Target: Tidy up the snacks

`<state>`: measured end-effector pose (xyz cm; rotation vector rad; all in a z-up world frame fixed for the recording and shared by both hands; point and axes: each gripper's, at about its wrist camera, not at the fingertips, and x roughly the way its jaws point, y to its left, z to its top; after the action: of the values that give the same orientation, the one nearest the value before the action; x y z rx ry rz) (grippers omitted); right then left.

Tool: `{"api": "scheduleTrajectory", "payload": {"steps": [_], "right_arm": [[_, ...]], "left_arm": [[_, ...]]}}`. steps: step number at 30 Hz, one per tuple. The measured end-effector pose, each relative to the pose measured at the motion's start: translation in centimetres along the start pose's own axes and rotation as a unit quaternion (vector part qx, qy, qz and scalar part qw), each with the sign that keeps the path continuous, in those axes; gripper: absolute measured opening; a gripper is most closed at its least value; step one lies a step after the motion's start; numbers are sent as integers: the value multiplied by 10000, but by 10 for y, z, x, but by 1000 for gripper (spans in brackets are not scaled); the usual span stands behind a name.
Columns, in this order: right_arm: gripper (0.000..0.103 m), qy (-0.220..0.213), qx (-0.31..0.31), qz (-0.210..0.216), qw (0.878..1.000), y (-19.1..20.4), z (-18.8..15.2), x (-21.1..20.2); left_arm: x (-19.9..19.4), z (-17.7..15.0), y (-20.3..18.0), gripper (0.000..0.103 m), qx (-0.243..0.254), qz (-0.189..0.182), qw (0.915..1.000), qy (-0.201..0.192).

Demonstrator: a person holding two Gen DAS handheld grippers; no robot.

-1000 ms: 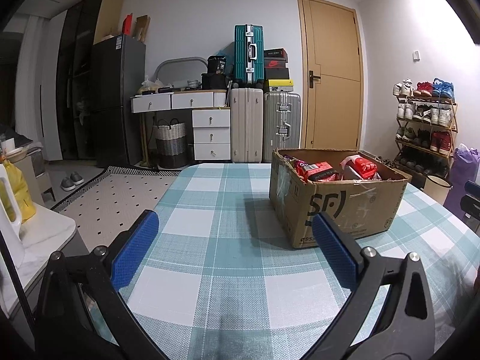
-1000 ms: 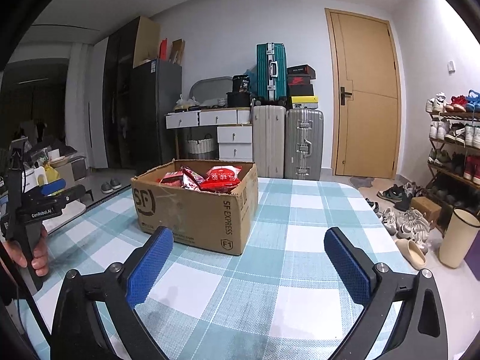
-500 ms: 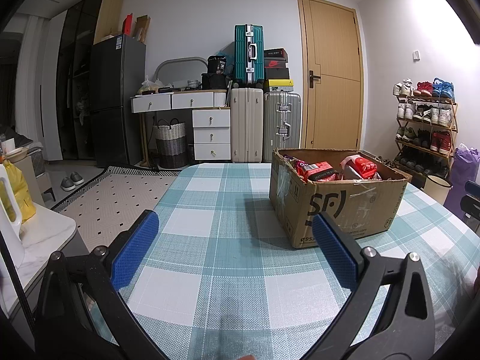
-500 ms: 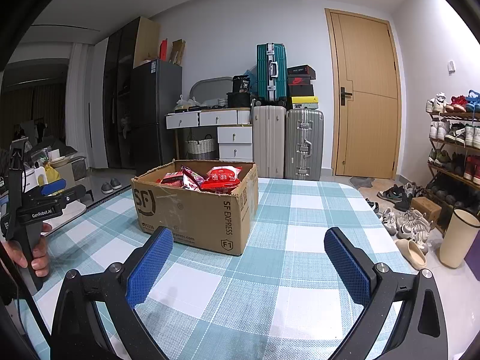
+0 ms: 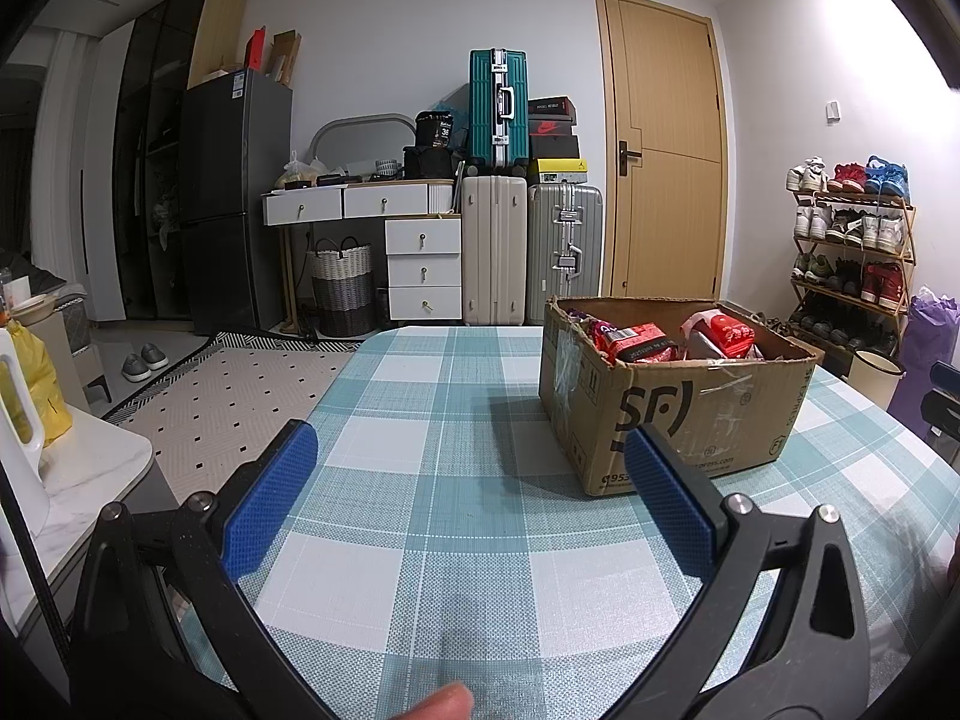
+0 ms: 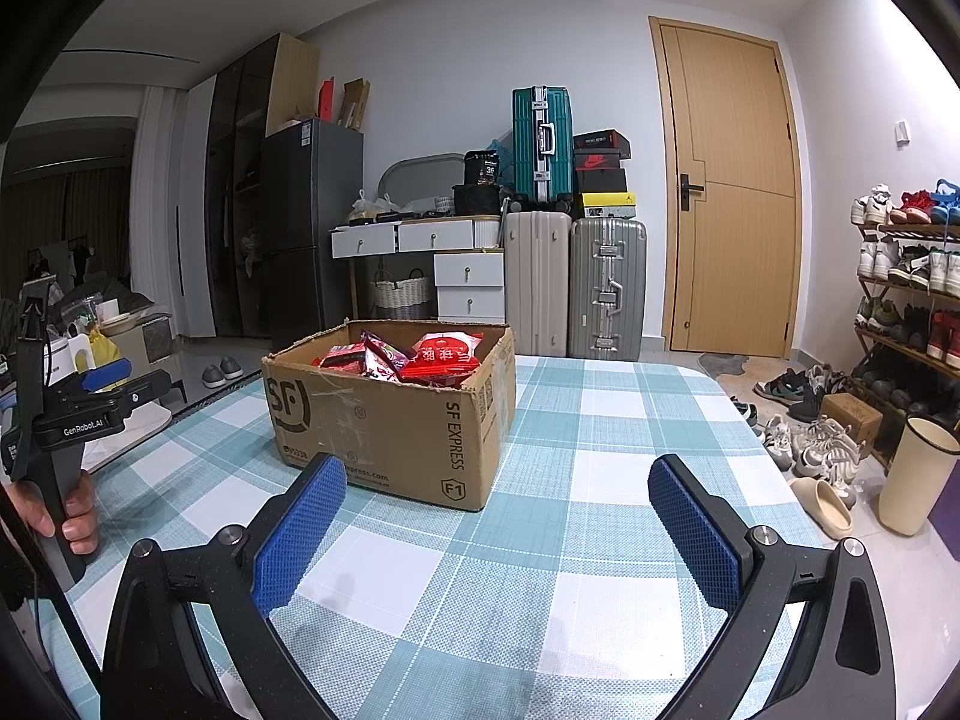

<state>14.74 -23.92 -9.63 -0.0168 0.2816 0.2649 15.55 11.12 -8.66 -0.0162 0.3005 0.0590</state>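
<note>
A brown cardboard box [image 5: 690, 408] [image 6: 384, 414] marked SF stands on the table with the blue and white check cloth [image 5: 432, 480] [image 6: 600, 432]. Red snack packets [image 5: 636, 339] [image 6: 441, 354] fill it to the rim. My left gripper [image 5: 471, 480] is open and holds nothing; the box lies ahead and to its right. My right gripper [image 6: 498, 504] is open too, with the box ahead and slightly left. In the right wrist view a hand holds the left gripper's handle [image 6: 54, 438] at the far left.
A fingertip [image 5: 441, 705] shows at the bottom of the left wrist view. Beyond the table stand suitcases [image 5: 516, 252], a white drawer desk [image 5: 390, 234], a fridge [image 5: 234, 198] and a door [image 5: 663, 150]. A shoe rack [image 6: 912, 300] and loose shoes [image 6: 804, 438] lie right.
Both grippers have stayed nearly still. A fingertip has come into view at the bottom edge of the left wrist view.
</note>
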Motion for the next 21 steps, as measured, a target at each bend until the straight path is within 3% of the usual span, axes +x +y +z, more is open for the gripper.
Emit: {"api": "scheduleTrajectory", "payload": {"steps": [21], "right_arm": [[103, 13, -7, 49, 10000, 0, 0, 0]], "left_arm": [[1, 0, 0, 102, 0, 0, 10000, -2]]}}
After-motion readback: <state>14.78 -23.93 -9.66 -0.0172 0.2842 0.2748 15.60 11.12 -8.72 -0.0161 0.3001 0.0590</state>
